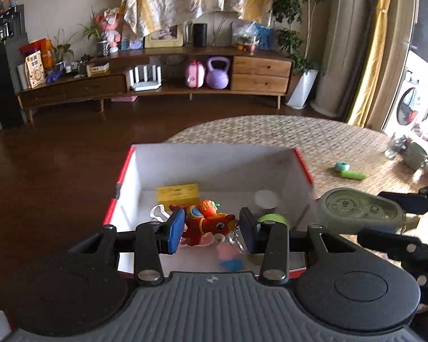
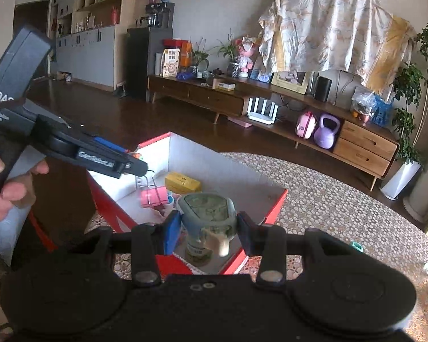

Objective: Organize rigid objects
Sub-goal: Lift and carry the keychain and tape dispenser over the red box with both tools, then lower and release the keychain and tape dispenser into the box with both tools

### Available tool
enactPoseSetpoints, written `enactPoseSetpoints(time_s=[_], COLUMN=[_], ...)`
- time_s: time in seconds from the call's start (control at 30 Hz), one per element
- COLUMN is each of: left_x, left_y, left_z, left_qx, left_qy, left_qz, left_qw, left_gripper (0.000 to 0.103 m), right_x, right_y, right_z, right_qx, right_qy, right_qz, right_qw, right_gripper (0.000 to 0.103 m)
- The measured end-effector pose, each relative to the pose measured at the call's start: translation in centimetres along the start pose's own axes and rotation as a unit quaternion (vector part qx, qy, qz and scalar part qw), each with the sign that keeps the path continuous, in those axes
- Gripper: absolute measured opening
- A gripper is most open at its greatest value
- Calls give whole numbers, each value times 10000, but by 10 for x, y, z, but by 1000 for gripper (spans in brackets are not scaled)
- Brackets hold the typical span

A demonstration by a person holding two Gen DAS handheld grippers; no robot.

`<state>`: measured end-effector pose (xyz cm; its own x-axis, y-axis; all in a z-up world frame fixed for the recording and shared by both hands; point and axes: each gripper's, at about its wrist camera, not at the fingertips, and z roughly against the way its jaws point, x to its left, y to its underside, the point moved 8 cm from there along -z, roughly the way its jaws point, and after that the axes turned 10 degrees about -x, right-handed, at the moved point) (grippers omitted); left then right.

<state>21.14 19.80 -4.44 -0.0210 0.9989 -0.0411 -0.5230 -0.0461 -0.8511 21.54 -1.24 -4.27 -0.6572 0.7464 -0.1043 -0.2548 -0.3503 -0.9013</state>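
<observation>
In the left wrist view my left gripper (image 1: 212,229) is shut on a red toy deer keychain (image 1: 211,222). A small pink and blue figure (image 1: 228,256) dangles from it above the red box with white inside (image 1: 214,165). The right wrist view shows that pink figure (image 2: 152,196) hanging under the left gripper (image 2: 137,165), which a hand holds. My right gripper (image 2: 209,230) is shut on the grey-green lid of a jar (image 2: 207,211), held over the box's near right corner (image 2: 271,205). From the left wrist view the jar lid (image 1: 359,209) hangs just right of the box.
In the box lie a yellow carton (image 1: 177,193), a white-lidded jar (image 1: 265,199) and a green item (image 1: 272,218). A green toy (image 1: 349,171) lies on the woven round table (image 1: 271,131), with cups (image 1: 413,154) at its far right. Beyond the table are a dark floor and a long sideboard (image 1: 157,85).
</observation>
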Motion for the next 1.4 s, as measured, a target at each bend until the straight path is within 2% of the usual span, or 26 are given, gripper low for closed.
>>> enactPoseSetpoints(time_s=[0.2, 0.23, 0.27, 0.3, 0.33, 0.5, 0.57, 0.73, 0.9, 1.13, 1.4], left_x=[21, 22, 23, 24, 25, 22, 14, 2, -4, -2, -2], left_y=[12, 15, 18, 19, 21, 23, 24, 30, 42, 42, 36], left_z=[-23, -26, -31, -35, -40, -64, -73, -100, -120, -122, -101], left_qx=[276, 314, 356, 397, 445, 621, 679, 978, 1298, 1375, 1165], left_qy=[-149, -161, -184, -202, -215, -220, -171, -24, -105, -184, -327], left_qz=[-46, -56, -63, -67, -85, -222, -337, -493, -640, -715, -708], left_qw=[9995, 9994, 9992, 9990, 9987, 9976, 9970, 9940, 9894, 9877, 9901], left_gripper=[41, 41, 41, 41, 41, 41, 41, 41, 41, 42, 44], right_x=[-5, -6, -8, -10, -12, -19, -21, -21, -20, -19, -17], right_y=[7, 8, 7, 8, 8, 15, 22, 33, 33, 34, 31], right_z=[-32, -38, -44, -49, -55, -75, -76, -72, -66, -61, -49], right_qx=[127, 136, 141, 175, 212, 370, 425, 502, 478, 459, 400], right_qy=[100, 128, 159, 183, 186, 184, 133, 6, -98, -201, -282], right_qz=[-3, 9, 6, -8, -64, -210, -329, -431, -442, -559, -627], right_qw=[9999, 9998, 9998, 9997, 9996, 9989, 9985, 9978, 9978, 9972, 9968], right_gripper=[40, 37, 23, 2, 8, 10, 14, 16, 20, 31, 40])
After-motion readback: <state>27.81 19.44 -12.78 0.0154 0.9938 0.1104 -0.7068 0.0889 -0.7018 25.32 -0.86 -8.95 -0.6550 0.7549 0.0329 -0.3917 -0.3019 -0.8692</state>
